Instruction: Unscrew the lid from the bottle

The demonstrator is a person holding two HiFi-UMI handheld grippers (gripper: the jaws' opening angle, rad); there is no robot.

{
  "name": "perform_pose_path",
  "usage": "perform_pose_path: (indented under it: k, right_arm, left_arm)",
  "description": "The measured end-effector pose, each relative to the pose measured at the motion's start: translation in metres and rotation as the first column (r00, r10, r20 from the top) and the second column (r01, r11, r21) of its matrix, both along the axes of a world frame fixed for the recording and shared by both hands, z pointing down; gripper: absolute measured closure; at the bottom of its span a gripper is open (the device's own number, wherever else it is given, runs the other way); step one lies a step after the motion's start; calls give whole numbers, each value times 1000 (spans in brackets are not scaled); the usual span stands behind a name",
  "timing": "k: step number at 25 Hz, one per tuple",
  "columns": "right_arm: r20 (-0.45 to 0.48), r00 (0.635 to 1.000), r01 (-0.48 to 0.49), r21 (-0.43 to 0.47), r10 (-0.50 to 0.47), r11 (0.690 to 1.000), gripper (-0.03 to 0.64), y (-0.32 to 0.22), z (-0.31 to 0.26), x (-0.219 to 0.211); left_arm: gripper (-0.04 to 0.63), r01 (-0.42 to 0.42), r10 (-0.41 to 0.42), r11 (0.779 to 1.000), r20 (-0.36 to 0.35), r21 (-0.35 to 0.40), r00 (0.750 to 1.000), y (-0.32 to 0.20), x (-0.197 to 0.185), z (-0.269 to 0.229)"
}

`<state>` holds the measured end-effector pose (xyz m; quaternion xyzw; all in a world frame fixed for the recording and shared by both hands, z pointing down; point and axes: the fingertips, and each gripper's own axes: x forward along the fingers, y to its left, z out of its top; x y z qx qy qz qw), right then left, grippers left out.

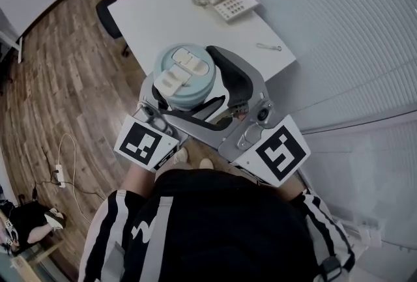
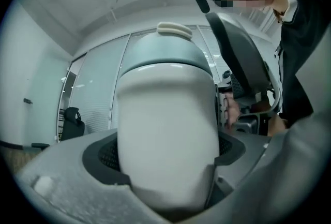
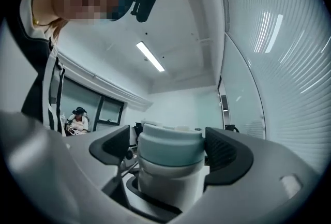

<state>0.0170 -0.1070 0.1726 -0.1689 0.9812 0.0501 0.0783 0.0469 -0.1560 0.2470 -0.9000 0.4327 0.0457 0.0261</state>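
Here, white bottle (image 2: 165, 140), pale-teal lid (image 1: 184, 75).

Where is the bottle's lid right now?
In the head view's centre, the lid sits on the bottle, between the open jaws of the right hand-held gripper, near the white table.

The white bottle (image 2: 168, 114) is upright in the air by the desk's near corner, its body clamped by the left gripper (image 2: 165, 158). Its pale teal lid (image 1: 184, 75), still on, sits between the right gripper's (image 3: 170, 150) jaws.
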Motion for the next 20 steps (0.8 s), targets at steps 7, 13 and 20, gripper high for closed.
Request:
perform_pose_path:
  k: [7, 13, 20]
  right_arm:
    - [-3, 999, 38, -31, -38, 999, 195, 2, 25, 17]
    - [14, 897, 442, -42, -442, 896, 195, 33, 20, 38]
    - [-49, 599, 799, -40, -799, 601, 195, 75, 14, 66]
  left_arm:
    - [137, 43, -42, 999, 16, -27, 999, 10, 19, 24]
    - [137, -256, 256, 967, 14, -13, 966, 44, 50, 18]
    - [137, -532, 533, 846, 58, -37, 844, 95, 84, 17]
